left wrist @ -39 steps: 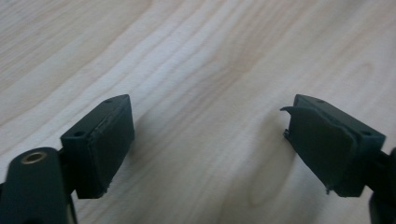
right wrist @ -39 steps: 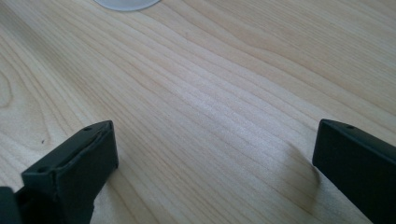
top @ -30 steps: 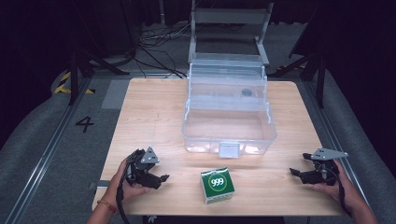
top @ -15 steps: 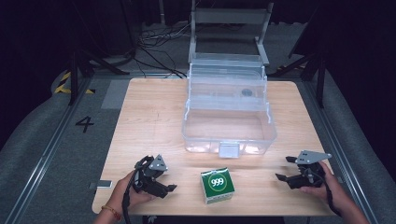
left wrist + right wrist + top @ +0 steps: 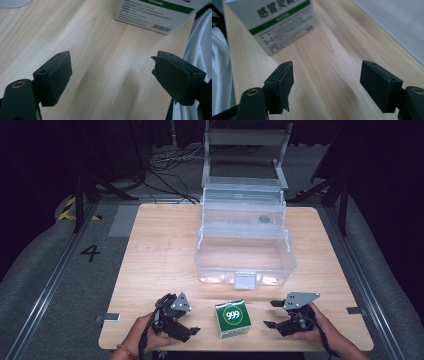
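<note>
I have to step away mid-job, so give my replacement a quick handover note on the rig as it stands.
Left gripper: jaws open, nothing between them, left of the green box.
Right gripper: jaws open and empty, just been closing a little, right of the box.
Box lies flat near the table's front edge, untouched. Clear case stands open behind it.
Done: both grippers flank the box.
Left: probably grasp it, put it in the case.

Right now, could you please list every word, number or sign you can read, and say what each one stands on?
"999": in a white oval on the top of the green box.
"4": painted on the grey floor left of the table.
Large dark characters, fine print and a barcode on the box's white sides in both gripper views: too blurred to read.
</note>
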`<control>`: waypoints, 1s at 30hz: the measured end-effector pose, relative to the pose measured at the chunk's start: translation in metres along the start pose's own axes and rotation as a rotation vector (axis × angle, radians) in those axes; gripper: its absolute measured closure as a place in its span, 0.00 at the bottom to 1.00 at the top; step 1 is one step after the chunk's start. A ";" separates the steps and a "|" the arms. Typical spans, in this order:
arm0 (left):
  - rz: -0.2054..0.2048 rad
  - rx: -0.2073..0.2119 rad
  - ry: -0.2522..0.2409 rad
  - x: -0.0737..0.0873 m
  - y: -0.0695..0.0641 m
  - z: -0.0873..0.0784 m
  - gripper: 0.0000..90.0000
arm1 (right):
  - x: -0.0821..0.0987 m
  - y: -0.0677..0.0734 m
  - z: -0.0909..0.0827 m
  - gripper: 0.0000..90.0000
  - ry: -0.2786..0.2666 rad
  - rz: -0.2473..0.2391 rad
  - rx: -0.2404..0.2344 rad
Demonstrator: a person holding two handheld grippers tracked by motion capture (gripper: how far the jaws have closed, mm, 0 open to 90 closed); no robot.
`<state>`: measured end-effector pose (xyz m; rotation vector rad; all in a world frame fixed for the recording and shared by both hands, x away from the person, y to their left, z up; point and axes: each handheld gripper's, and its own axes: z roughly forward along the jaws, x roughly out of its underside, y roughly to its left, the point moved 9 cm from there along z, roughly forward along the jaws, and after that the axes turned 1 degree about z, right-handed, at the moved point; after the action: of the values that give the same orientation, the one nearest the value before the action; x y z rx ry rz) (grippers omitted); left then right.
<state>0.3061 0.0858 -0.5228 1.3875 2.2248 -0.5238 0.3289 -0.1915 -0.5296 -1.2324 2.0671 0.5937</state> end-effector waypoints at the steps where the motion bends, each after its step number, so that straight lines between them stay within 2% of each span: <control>1: 0.007 -0.006 0.002 -0.001 -0.002 0.000 0.18 | -0.002 0.003 0.002 0.32 0.003 -0.014 -0.003; 4: 0.003 0.004 -0.010 -0.003 -0.004 0.000 0.18 | -0.009 0.019 0.010 0.34 -0.013 -0.015 -0.066; 6: 0.020 0.004 0.005 -0.002 -0.005 0.000 0.18 | -0.010 0.028 0.015 0.35 -0.004 -0.036 -0.079; 8: 0.023 -0.002 0.013 -0.001 -0.004 0.001 0.18 | -0.013 0.033 0.021 0.38 -0.009 -0.027 -0.084; 11: 0.009 -0.013 0.010 0.002 0.000 0.001 0.18 | -0.021 0.042 0.031 0.38 -0.019 -0.025 -0.107; 15: 0.012 -0.004 0.000 0.003 0.001 -0.002 0.18 | -0.027 0.052 0.037 0.39 -0.025 -0.031 -0.141; 17: 0.030 0.007 0.001 0.003 -0.003 -0.003 0.18 | -0.027 0.057 0.038 0.40 -0.023 -0.052 -0.120; 19: 0.040 0.018 0.017 0.004 -0.005 -0.002 0.18 | -0.028 0.058 0.039 0.41 -0.028 -0.045 -0.116; 21: 0.046 0.007 0.017 0.003 -0.006 0.000 0.18 | -0.032 0.055 0.041 0.45 -0.035 -0.054 -0.086; 23: 0.048 -0.002 0.017 0.002 -0.008 0.000 0.17 | -0.038 0.054 0.043 0.50 -0.052 -0.054 -0.081; 24: 0.062 -0.016 0.013 0.000 -0.007 -0.002 0.17 | -0.042 0.052 0.045 0.51 -0.056 -0.058 -0.071; 27: 0.068 -0.015 0.002 -0.002 -0.005 -0.006 0.16 | -0.050 0.050 0.051 0.54 -0.063 -0.069 -0.064; 28: 0.074 -0.038 0.001 -0.003 -0.001 -0.009 0.16 | -0.053 0.048 0.053 0.56 -0.065 -0.066 -0.054; 30: 0.070 -0.058 -0.008 -0.004 0.005 -0.011 0.16 | -0.060 0.042 0.059 0.59 -0.069 -0.061 -0.025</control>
<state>0.3097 0.0911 -0.5116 1.4258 2.1587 -0.4366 0.3302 -0.0977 -0.5245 -1.2670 1.9636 0.6273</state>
